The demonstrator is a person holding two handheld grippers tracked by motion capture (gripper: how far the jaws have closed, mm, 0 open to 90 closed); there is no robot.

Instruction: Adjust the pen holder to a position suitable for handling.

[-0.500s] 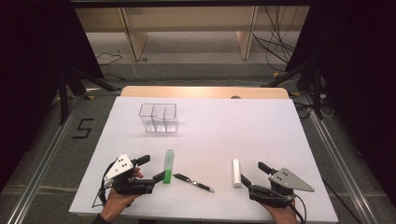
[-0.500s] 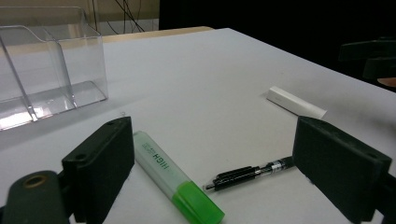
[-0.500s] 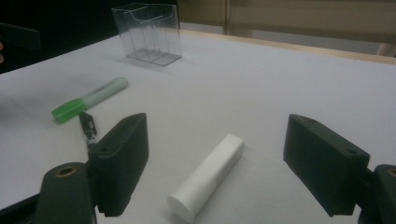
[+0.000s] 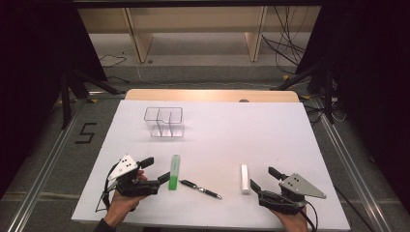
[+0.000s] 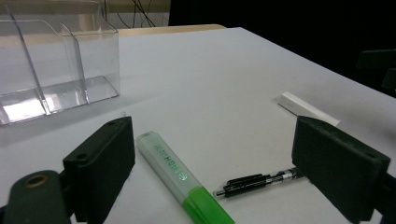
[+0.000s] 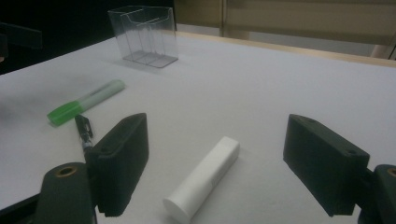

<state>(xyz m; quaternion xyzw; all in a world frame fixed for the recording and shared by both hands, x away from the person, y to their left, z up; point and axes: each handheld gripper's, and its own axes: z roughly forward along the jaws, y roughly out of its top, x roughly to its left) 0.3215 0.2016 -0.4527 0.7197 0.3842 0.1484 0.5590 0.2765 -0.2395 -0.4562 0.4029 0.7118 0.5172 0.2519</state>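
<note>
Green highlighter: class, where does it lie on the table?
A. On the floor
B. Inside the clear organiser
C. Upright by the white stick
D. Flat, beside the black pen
D: the highlighter lies flat with the pen just right of it, well short of the organiser.

Dim room around a brightly lit white bench (image 4: 251, 125)

Pale wooden shelving (image 4: 193, 29) stands beyond the bench's far end on a grey floor (image 4: 58, 145); black cables (image 4: 285, 48) trail there, dark curtains (image 4: 43, 43) flank both sides, and a taped "5" (image 4: 85, 133) marks the floor.
</note>
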